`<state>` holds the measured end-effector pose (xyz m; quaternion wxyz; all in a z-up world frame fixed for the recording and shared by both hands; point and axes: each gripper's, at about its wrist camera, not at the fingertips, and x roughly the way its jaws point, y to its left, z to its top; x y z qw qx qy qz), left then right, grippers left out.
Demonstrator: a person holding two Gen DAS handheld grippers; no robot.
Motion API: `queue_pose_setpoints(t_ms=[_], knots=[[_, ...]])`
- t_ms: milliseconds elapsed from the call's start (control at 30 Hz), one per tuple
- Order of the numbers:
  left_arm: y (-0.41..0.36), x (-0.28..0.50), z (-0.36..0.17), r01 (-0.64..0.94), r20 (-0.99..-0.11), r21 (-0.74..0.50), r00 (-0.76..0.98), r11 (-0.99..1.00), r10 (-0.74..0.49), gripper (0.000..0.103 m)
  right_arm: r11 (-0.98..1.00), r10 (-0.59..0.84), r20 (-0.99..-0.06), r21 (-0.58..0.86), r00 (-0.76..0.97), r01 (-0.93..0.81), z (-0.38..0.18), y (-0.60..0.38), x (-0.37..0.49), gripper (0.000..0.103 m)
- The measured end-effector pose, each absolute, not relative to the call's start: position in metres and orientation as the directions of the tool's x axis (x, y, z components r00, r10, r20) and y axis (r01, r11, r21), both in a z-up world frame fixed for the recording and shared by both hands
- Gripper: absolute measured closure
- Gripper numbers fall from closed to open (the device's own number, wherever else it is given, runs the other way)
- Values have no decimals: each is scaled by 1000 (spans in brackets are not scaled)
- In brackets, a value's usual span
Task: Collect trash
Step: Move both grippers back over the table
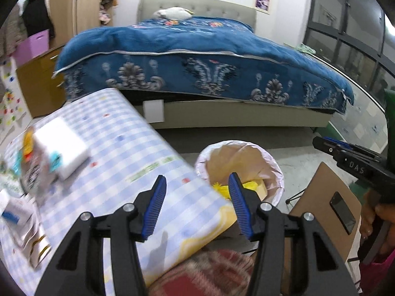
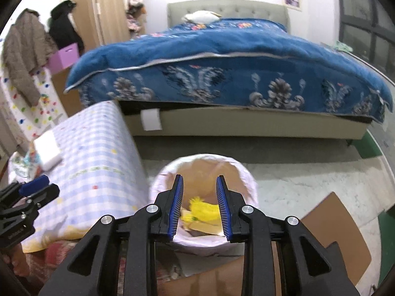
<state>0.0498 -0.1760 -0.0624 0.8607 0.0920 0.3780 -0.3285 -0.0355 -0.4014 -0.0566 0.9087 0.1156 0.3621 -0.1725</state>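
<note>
The trash bin (image 2: 205, 197) stands on the floor just beside the bench (image 2: 98, 153), between it and the bed (image 2: 222, 56). It is round, lined with a pale pink bag folded over the rim, its inner wall brownish. At the bottom lie crumpled yellow trash (image 2: 203, 209) and a flat tan piece.

The right tongs (image 2: 200, 207) hang above the bin's mouth, spread partway, with nothing between the blue ribbed pads; the yellow trash shows through the gap, well below. The left tongs (image 1: 196, 206) are spread wider and also empty, one finger over the checked cloth at the bench's corner, the other over the bin's near rim (image 1: 246, 145).

The left wrist view shows more of the bench top: a white box (image 1: 63, 145) and blurred colourful packets (image 1: 29, 162) beside it, more packaging at the lower left edge, and to the right a brown board carrying a dark phone (image 1: 343, 212), plus the right tongs held by a hand (image 1: 377, 219). The right wrist view alone looks straight down into the bin, and shows the left tongs at its left edge over the bench.
</note>
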Motion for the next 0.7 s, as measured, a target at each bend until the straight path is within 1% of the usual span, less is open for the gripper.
queue_pose_setpoints(t_ms=[267,467,500,567,633,700], knots=[[-104,42,-49,507,-698,-56,596,860,-397,47,975,-86,-673,96,735,202,-38,-334,-12,74],[-40,47,-43,351,-687,-30,673,936,-274,41,994,40,-678,104,734,42,-33,-280,16,74],[-31,47,-43,330,-687,-30,679,944,-259,40,994,53,-679,102,732,23,-33,-273,19,72],[-12,49,-46,274,-688,-28,692,961,-217,35,995,87,-679,98,728,-28,-31,-253,28,67],[6,51,-51,215,-694,-23,700,976,-171,31,994,113,-679,86,725,-74,-29,-237,37,58],[21,55,-57,173,-704,-24,696,985,-140,30,991,133,-678,76,723,-111,-29,-222,46,56]])
